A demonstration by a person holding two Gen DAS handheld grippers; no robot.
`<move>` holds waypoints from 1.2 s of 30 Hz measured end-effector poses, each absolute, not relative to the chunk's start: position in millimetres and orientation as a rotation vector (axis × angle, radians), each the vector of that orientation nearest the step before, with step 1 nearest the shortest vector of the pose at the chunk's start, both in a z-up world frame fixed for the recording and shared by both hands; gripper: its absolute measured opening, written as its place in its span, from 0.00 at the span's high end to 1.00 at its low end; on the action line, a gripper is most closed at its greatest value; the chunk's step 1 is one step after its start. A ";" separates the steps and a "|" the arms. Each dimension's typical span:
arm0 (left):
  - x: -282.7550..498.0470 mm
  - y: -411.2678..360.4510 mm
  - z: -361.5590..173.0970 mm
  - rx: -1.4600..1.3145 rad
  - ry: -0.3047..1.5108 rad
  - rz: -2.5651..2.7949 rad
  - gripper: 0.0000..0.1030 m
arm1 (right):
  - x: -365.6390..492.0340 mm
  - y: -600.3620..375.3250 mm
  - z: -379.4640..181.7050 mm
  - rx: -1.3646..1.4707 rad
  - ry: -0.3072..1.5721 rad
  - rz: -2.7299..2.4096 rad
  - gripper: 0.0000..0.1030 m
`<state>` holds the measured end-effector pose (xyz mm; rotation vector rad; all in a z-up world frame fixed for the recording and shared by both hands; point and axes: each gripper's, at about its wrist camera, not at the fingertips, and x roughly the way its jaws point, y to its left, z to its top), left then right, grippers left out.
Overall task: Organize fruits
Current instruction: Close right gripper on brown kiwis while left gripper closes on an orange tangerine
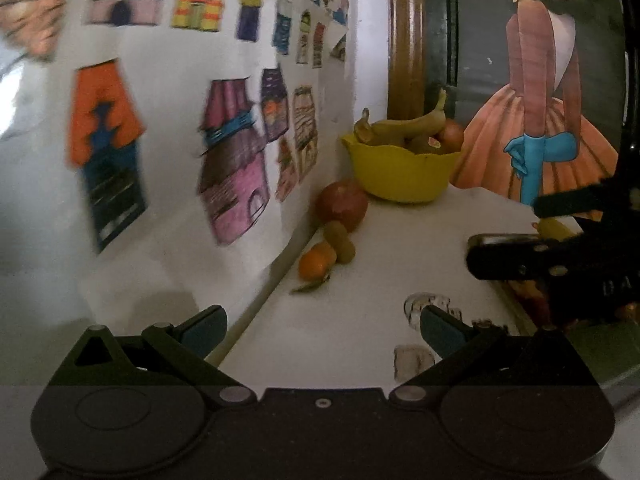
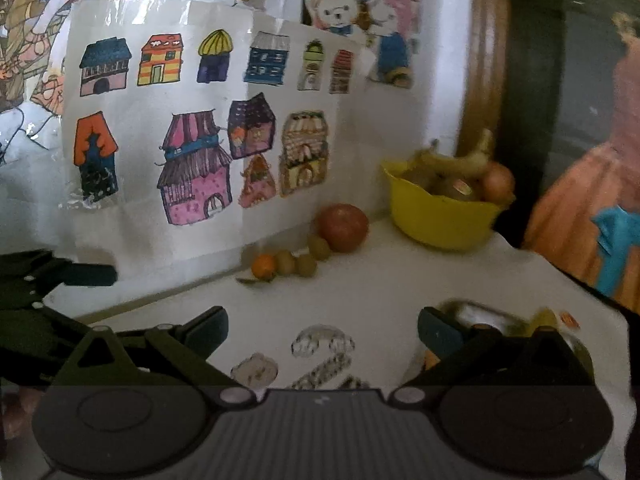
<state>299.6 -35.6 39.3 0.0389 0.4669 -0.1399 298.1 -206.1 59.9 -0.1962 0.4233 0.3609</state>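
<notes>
A yellow bowl (image 1: 402, 170) (image 2: 440, 216) stands at the table's back corner and holds a banana (image 1: 412, 124), kiwis (image 2: 452, 188) and a round reddish fruit (image 2: 498, 180). In front of it, along the wall, lie a red apple (image 1: 343, 205) (image 2: 344, 226), three kiwis (image 2: 306, 264) and a small orange (image 1: 316, 264) (image 2: 263, 266). My left gripper (image 1: 322, 334) is open and empty, well short of the row. My right gripper (image 2: 323, 332) is also open and empty above the tablecloth. A yellow fruit (image 2: 544, 318) lies by its right finger.
The wall (image 2: 160, 220) on the left carries paper drawings of houses. A wooden frame (image 1: 406, 40) and a large painting stand behind the bowl. A shiny metal dish (image 2: 480, 316) sits at the right. The white tablecloth (image 1: 380, 272) has faint prints.
</notes>
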 end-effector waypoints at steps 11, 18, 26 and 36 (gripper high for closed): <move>362.5 -70.6 21.3 0.152 0.479 -0.156 0.08 | 417.2 -221.0 67.0 -0.135 0.563 0.533 0.05; 385.1 -76.1 10.5 0.181 0.517 -0.124 0.21 | 466.6 -200.9 46.3 -0.215 0.663 0.593 0.21; 398.5 -71.9 8.4 0.153 0.527 -0.095 0.33 | 481.0 -181.1 28.6 -0.371 0.686 0.712 0.34; 404.3 -62.8 9.4 0.108 0.541 -0.097 0.37 | 503.2 -158.6 24.6 -0.459 0.738 0.784 0.41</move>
